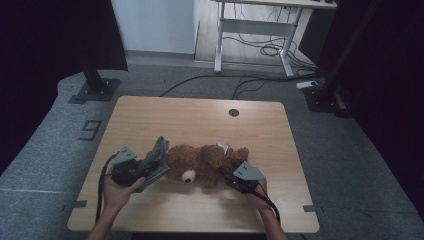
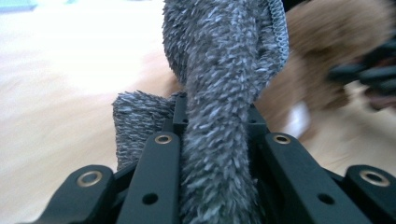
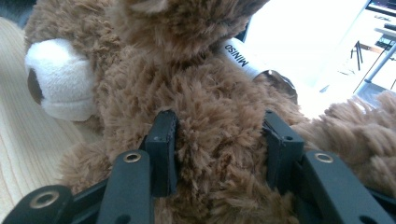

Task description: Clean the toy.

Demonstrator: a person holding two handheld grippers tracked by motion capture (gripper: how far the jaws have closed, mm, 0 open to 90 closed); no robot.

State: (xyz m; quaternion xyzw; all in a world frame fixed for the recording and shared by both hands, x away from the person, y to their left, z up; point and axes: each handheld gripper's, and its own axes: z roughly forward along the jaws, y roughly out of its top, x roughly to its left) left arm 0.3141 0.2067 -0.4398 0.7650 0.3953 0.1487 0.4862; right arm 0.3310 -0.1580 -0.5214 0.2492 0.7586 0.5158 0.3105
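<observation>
Left gripper (image 1: pixel 150 167) fingers clamped on grey towel (image 2: pixel 224 93) beside teddy bear (image 1: pixel 202 165) lying mid-desk (image 1: pixel 200 117); right gripper (image 3: pixel 217 140) fingers pinched around bear's limb. Best kept firm, towel lifted clear slowly.

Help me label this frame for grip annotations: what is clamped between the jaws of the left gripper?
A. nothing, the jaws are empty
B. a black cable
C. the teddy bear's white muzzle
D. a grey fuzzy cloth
D: in the left gripper view the grey fuzzy cloth runs up between the two black jaws of the left gripper, which are pressed against it, while the brown teddy bear lies beside it in the right gripper.
</observation>
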